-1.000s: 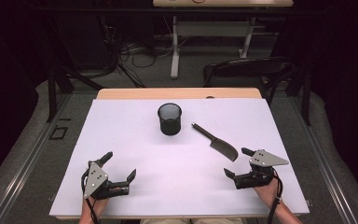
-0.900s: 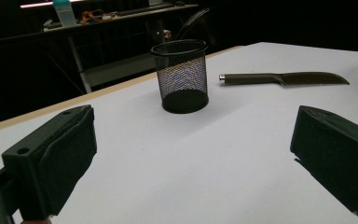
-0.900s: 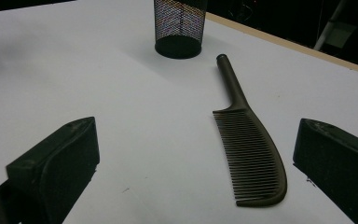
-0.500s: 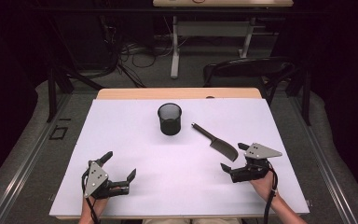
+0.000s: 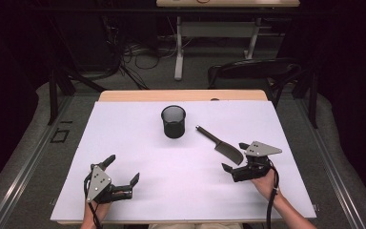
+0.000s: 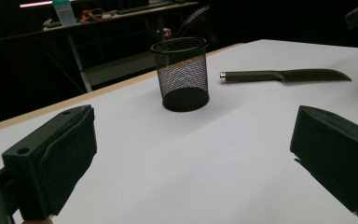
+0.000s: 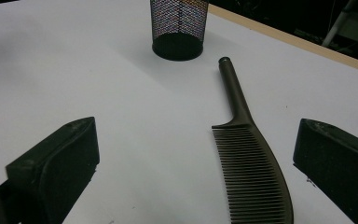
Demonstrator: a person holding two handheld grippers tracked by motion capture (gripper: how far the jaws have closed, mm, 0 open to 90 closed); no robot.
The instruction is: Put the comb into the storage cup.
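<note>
Setting: dim room, dark floor with loose cables, a second desk [image 5: 228,4] at the far wall and a black chair [image 5: 255,71] just beyond the work table.

Surface: table [image 5: 138,143] with a white top and a strip of bare wood along its far edge.

Item 1: mesh cup [image 5: 173,121], black wire, round, upright, open end up. Stands near the middle of the far half of the table. In the left gripper view [image 6: 181,73] it sits straight ahead, beyond the jaws; in the right gripper view [image 7: 179,29] it is at the top edge, past the comb's handle tip.

Item 2: comb [image 5: 220,144], dark, with a long thin handle and a curved toothed blade. Lies flat on the white top, right of the cup and apart from it, handle end toward the cup, toothed end toward the person. In the right gripper view [image 7: 254,179] the toothed part lies between the 2 jaws, nearer the right one, untouched by either. In the left gripper view [image 6: 284,75] it lies to the right of the cup.

Item 3: left gripper [image 5: 123,172], held in a hand at the near left of the table, jaws spread wide, nothing between them.

Item 4: right gripper [image 5: 235,157], held in a hand at the near right, jaws spread wide, tips just beside the comb's toothed end, gripping nothing.
</note>
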